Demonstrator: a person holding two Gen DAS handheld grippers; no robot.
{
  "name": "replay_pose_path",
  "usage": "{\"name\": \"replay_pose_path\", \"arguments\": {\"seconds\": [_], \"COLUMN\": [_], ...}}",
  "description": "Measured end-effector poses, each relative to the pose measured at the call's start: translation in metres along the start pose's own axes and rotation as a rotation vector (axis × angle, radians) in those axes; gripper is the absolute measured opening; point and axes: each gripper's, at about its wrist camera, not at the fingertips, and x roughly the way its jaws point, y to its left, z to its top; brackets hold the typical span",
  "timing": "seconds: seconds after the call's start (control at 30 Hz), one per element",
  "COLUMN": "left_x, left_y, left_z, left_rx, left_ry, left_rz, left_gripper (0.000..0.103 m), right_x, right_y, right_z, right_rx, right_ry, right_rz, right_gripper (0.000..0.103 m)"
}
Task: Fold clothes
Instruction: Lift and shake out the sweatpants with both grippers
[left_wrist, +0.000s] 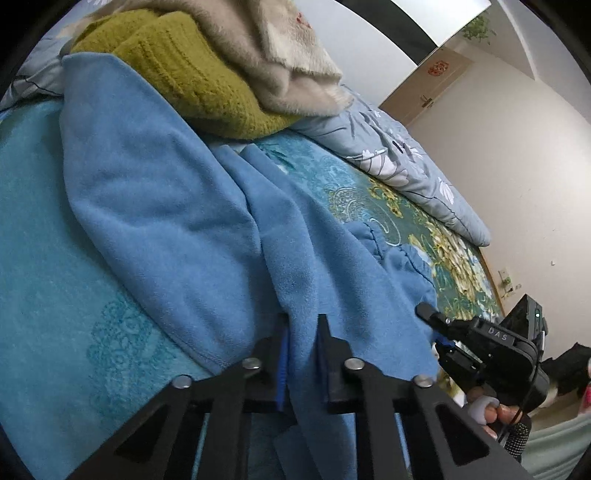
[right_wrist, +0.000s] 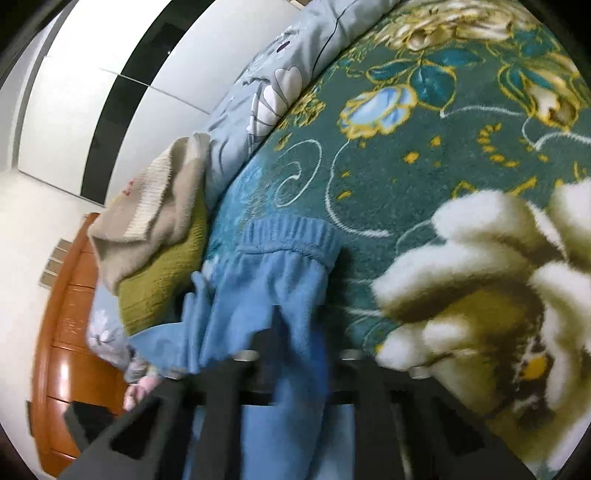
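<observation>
Both claws narrow: left claw (left_wrist: 303, 325) and right claw (right_wrist: 306, 325) each pinching blue fleece trousers (left_wrist: 177, 206).

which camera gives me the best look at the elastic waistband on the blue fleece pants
The right wrist view: the waistband lies flat and unobstructed ahead of the right gripper. In the left wrist view only a gathered stretch of it shows, partly hidden behind folds of the blue fleece pants.

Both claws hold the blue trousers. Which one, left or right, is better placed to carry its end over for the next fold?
Probably the right claw. It grips the blue trousers near the elastic waistband, a free end. The left claw pinches a ridge mid-fabric and could anchor it.
</observation>
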Motion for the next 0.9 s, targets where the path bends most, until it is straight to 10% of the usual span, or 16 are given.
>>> {"name": "replay_pose_path", "arguments": {"seconds": [0.47, 0.9], "left_x": [-0.128, -0.083], "left_y": [-0.009, 0.063], "left_z": [0.017, -0.072], "left_rx": [0.076, -0.013], "left_ry": [-0.329, -0.020], "left_rz": [-0.052, 0.087], "left_gripper": [0.006, 0.009], "right_x": [-0.194, -0.190], "right_y": [-0.027, -0.145], "right_z": [0.029, -0.037], "right_rx": [-0.024, 0.155], "right_ry": [-0.416, -0.244], "right_rz": [0.054, -0.049], "right_gripper": [0.005, 0.006]}}
